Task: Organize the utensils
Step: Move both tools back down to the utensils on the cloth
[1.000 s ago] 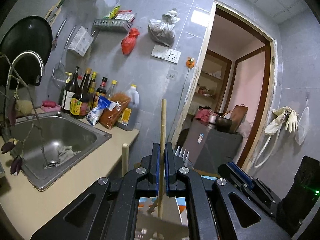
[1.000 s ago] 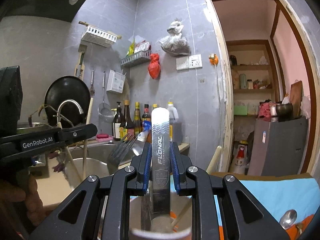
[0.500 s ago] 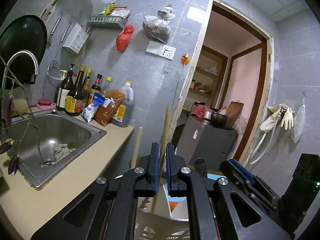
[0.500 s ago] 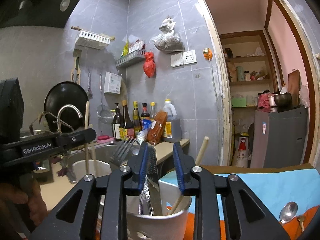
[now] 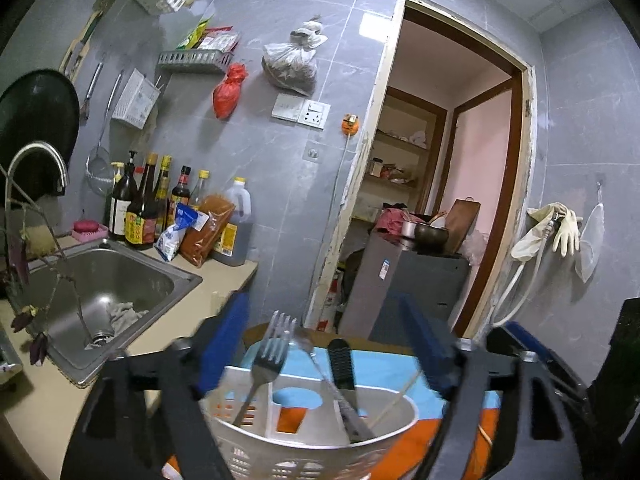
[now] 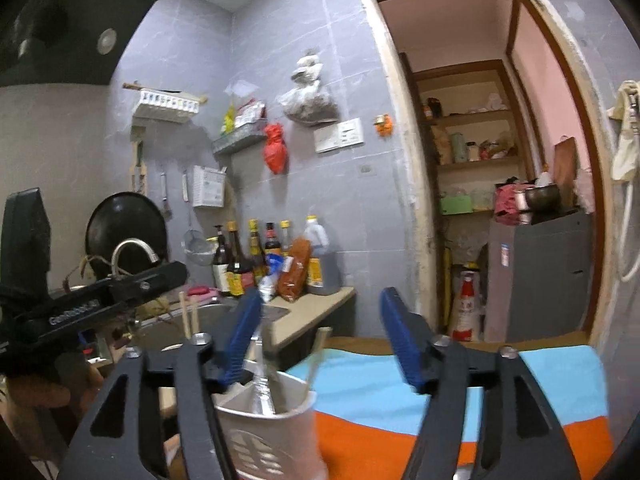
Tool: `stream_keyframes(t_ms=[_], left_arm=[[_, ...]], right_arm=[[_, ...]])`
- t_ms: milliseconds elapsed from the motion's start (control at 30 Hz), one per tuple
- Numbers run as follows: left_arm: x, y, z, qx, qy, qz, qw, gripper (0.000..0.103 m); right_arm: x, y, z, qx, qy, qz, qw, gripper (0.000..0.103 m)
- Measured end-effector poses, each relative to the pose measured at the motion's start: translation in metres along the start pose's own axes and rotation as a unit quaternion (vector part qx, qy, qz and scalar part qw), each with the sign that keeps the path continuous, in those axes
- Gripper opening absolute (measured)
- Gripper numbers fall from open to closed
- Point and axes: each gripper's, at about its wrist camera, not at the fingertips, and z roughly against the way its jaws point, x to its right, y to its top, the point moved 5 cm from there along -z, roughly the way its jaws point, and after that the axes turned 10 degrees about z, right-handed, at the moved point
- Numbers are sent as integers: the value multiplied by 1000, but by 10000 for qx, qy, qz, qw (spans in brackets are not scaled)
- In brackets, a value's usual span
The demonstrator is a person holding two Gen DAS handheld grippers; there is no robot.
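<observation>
Release is the step in hand, judging by the spread jaws above a holder that already has utensils in it. In the left wrist view, the left gripper (image 5: 324,344) fills the lower centre of the frame with its blue-padded jaws opening and nothing pinched between them. Below and between them sits the white perforated plastic utensil holder (image 5: 316,436), at the bottom centre. Standing in it are a steel fork (image 5: 266,364) with tines up, a black ribbed-handled utensil (image 5: 342,368), and a thin wooden chopstick (image 5: 394,400) leaning to the right. The holder rests on a blue and orange cloth (image 5: 460,412), with the stainless steel sink (image 5: 104,276) at the left of the frame.

In the right wrist view, the right gripper (image 6: 320,336) occupies the lower centre, its jaws also opening and gripping nothing. The holder (image 6: 264,432) appears at the lower left of centre, just under the left-hand jaw, with a blurred metal utensil (image 6: 260,376) standing in it. The left gripper's black body (image 6: 92,300) shows at the left edge.

The holder's contents look settled, so the drop seems done. The next move probably calls for both claws to lift clear without knocking the upright handles, then to seek any utensils remaining on the cloth; none is plainly visible here.
</observation>
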Motion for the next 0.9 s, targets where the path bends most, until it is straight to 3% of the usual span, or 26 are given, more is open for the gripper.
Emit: stream_keyframes(t_ms=[100, 200, 333, 533, 900], left_arm=[[18, -2, 3, 45, 106, -24, 9999, 99], [36, -5, 3, 11, 183, -110, 9998, 100], [64, -16, 1, -53, 171, -387, 9991, 100], [107, -48, -6, -439, -223, -751, 9960, 100], [152, -136, -44, -1554, -697, -1166, 9785, 100]], right_arm=[[22, 6, 18, -37, -201, -35, 9998, 93], [43, 10, 35, -45, -377, -2, 9993, 103], [71, 15, 58, -109, -592, 63, 9982, 103], [113, 2, 86, -354, -945, 10, 9949, 103], [181, -71, 108, -1532, -1572, -351, 9750, 103]])
